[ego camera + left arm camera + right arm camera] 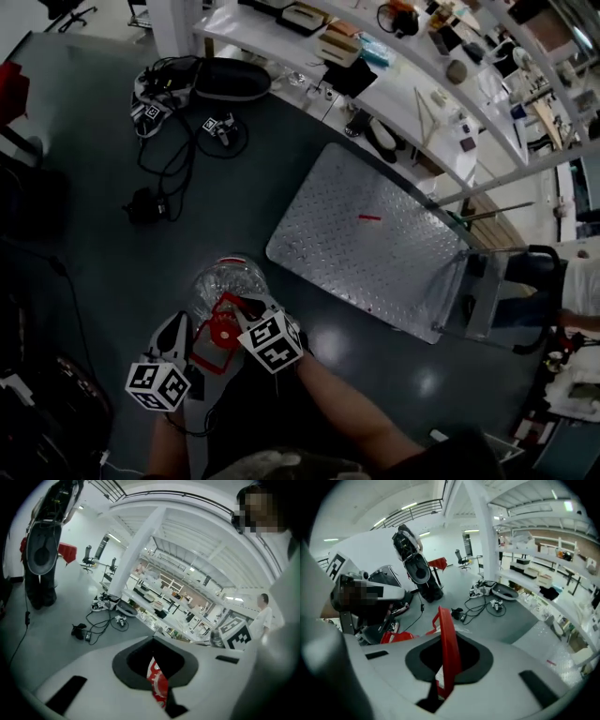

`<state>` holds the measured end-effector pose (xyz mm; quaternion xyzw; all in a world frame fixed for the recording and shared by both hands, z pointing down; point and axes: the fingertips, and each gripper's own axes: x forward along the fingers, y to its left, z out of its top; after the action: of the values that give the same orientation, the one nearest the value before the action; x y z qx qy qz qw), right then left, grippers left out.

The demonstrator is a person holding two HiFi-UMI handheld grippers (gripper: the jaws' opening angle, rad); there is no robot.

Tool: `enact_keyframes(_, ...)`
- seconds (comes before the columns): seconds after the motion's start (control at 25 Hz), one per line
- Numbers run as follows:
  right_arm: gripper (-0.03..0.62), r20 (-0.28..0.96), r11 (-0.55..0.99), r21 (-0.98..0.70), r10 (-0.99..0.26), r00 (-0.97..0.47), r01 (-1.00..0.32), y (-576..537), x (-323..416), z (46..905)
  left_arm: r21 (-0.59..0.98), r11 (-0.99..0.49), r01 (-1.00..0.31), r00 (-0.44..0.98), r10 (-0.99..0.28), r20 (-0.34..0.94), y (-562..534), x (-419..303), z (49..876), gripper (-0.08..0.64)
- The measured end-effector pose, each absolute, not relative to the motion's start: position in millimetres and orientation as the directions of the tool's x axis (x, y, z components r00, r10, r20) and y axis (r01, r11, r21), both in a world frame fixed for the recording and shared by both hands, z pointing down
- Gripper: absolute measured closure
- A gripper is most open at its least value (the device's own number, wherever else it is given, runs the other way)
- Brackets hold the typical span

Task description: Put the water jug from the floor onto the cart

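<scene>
Left gripper (200,349), marker cube nearest lens, jaws clamped on red handle (222,330) atop water jug (228,281). Right gripper (246,314) touching-close beside it, jaws pinched together on same red handle. Jug clear, upright under both grippers, over dark floor (94,234), near left corner of cart (375,244) deck, not on deck. Jug's contact with floor: cannot tell. Cables (178,141) on floor beyond jug.

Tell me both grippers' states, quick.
Left gripper: closed on the red handle of the jug.
Right gripper: closed on the same handle.
</scene>
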<state>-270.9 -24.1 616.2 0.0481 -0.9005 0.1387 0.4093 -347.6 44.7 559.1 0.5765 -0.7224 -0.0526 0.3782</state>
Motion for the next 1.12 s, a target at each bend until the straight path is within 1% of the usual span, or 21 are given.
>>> enact_keyframes(0.12, 0.589, 0.724, 0.937, -0.211, -0.042, -0.688, -0.28, -38, -245, 577, 0.5, 0.236, -0.833, 0.017, -0.893, 0.45, 23, -335, 533, 0.552)
enact_keyframes(0.32, 0.588, 0.698, 0.894, -0.18, -0.177, -0.694, -0.41, -65, -191, 525, 0.506, 0.094, -0.858, 0.146, -0.898, 0.415, -16, -299, 503, 0.552)
enact_keyframes(0.6, 0.588, 0.676, 0.805, -0.094, -0.38, -0.631, -0.585, -109, -96, 481, 0.485, -0.109, -0.868, 0.325, -0.863, 0.387, -72, -228, 471, 0.552)
enact_keyframes(0.72, 0.588, 0.667, 0.757, -0.069, -0.45, -0.594, -0.65, -134, -48, 472, 0.477, -0.153, -0.865, 0.359, -0.853, 0.378, -97, -195, 458, 0.552)
enact_keyframes(0.84, 0.588, 0.66, 0.71, -0.07, -0.494, -0.566, -0.701, -164, 1, 470, 0.462, -0.18, -0.868, 0.378, -0.844, 0.381, -124, -159, 452, 0.552)
enact_keyframes(0.96, 0.588, 0.653, 0.688, -0.071, -0.515, -0.555, -0.722, -198, 48, 468, 0.444, -0.191, -0.875, 0.379, -0.841, 0.385, -155, -118, 447, 0.551)
enact_keyframes(1.12, 0.588, 0.647, 0.676, -0.099, -0.514, -0.564, -0.73, -242, 105, 468, 0.44, -0.2, -0.875, 0.391, -0.828, 0.402, -197, -57, 441, 0.552)
